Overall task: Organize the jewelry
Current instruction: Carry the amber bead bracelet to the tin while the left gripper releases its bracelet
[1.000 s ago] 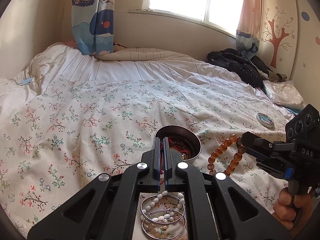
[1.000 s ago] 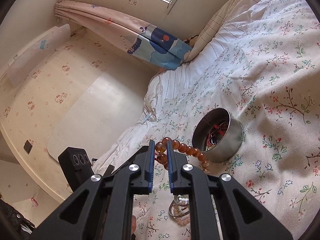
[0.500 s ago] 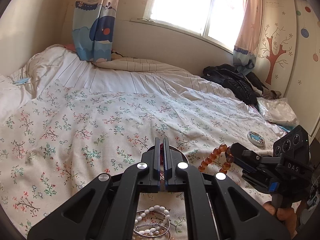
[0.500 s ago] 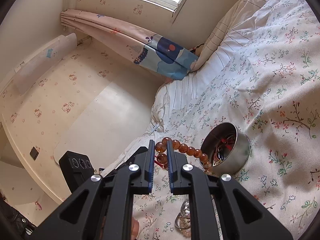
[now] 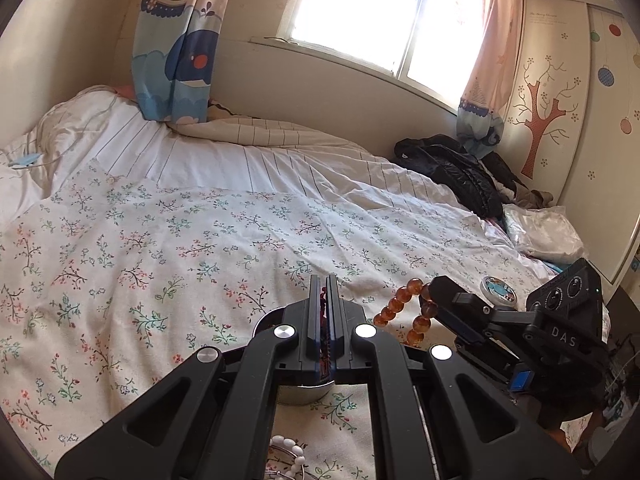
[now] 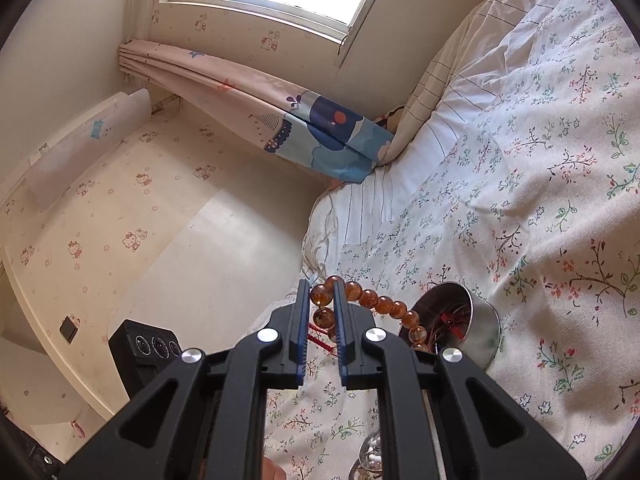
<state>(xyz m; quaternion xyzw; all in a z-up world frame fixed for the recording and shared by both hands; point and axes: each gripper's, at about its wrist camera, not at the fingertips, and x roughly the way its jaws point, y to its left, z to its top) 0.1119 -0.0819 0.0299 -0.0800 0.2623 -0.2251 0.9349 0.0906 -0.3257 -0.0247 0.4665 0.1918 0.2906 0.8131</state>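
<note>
Your right gripper (image 6: 322, 300) pinches the amber bead bracelet (image 6: 384, 306) near its fingertips; the rest of the loop hangs just right of them, over the metal tin (image 6: 486, 320). Your left gripper (image 5: 324, 292) is pressed together on a red cord (image 5: 323, 300), the tin just beneath it.

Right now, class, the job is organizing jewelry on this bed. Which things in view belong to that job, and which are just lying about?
Belongs to the job:
- amber bead bracelet, gripped in the right gripper
- round metal tin holding jewelry
- red item pinched in the left gripper
- white bead bracelet on the quilt

Just lying about:
- black jacket
- small round tin
- curtains
</note>
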